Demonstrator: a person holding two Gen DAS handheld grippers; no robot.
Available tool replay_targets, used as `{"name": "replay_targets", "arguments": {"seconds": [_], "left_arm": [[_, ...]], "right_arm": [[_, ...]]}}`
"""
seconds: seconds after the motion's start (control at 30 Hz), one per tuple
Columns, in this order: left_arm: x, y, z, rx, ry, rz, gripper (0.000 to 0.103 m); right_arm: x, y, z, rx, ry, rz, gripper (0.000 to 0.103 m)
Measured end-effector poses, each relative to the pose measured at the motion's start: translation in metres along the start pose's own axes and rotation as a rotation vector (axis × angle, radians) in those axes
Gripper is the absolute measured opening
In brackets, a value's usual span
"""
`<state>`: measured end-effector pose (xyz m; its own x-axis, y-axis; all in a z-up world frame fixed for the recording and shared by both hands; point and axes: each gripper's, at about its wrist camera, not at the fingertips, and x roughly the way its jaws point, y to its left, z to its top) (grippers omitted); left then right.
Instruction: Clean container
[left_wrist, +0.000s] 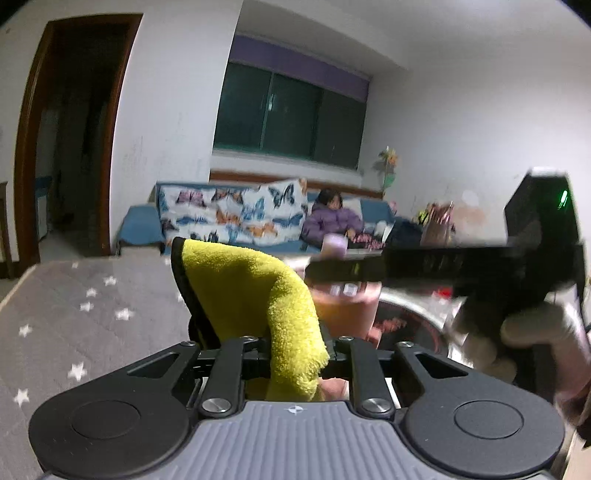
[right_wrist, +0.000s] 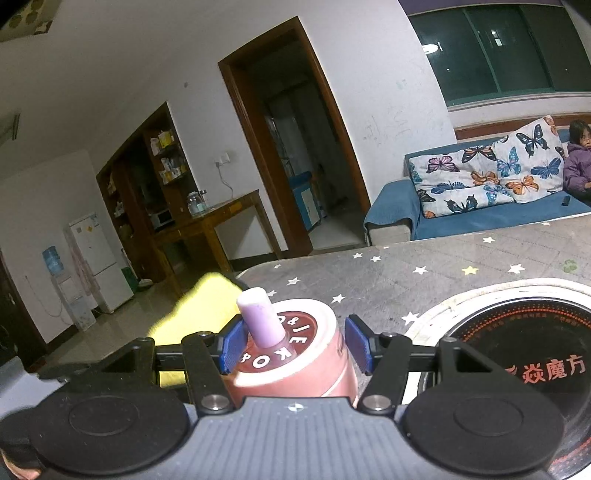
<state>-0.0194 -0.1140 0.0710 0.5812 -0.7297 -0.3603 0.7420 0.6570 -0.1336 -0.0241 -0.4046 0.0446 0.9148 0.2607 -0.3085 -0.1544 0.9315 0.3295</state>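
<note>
Jaws left: left gripper (left_wrist: 295, 350) clamping shut on the yellow cloth (left_wrist: 255, 291), keeping the wiper ready.
Jaws right: right gripper (right_wrist: 291, 345) bracing the pink container (right_wrist: 295, 354) between its blue pads (right_wrist: 232, 345), steadying it for wiping.
Container: standing on the star-print table (right_wrist: 406, 280), beside the cooktop (right_wrist: 517, 332), purple cap (right_wrist: 258, 317) upward.

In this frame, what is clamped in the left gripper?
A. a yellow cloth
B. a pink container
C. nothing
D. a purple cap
A: in the left wrist view the yellow cloth is pinched in the left gripper, draped over its fingers; the pink container sits between the right gripper's blue pads.
</note>
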Motion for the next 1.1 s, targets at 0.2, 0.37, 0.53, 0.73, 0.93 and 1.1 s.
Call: {"name": "replay_targets", "arguments": {"seconds": [0.2,0.37,0.53,0.73,0.93,1.1], "left_arm": [[0.016,0.003,-0.017,0.012,0.090,0.012,0.021],[0.013,-0.002,-0.020,0.039,0.108,0.019,0.034],[-0.001,-0.011,-0.016,0.073,0.077,0.026,0.046],[-0.002,-0.005,-0.009,0.022,0.070,0.056,0.039],[0.000,-0.008,-0.010,0.062,0.109,0.100,0.017],[-0.024,-0.003,0.010,0.023,-0.046,0.065,0.016]], "right_arm": [[0.001,-0.002,0.000,0.005,0.002,0.004,0.060],[0.002,-0.004,0.000,0.009,0.004,0.007,0.060],[0.001,-0.004,0.000,0.010,0.006,0.007,0.060],[0.000,-0.003,-0.001,0.009,0.006,0.005,0.060],[0.000,-0.003,0.000,0.008,0.007,0.004,0.060],[0.000,-0.003,0.000,0.010,0.007,0.007,0.060]]}}
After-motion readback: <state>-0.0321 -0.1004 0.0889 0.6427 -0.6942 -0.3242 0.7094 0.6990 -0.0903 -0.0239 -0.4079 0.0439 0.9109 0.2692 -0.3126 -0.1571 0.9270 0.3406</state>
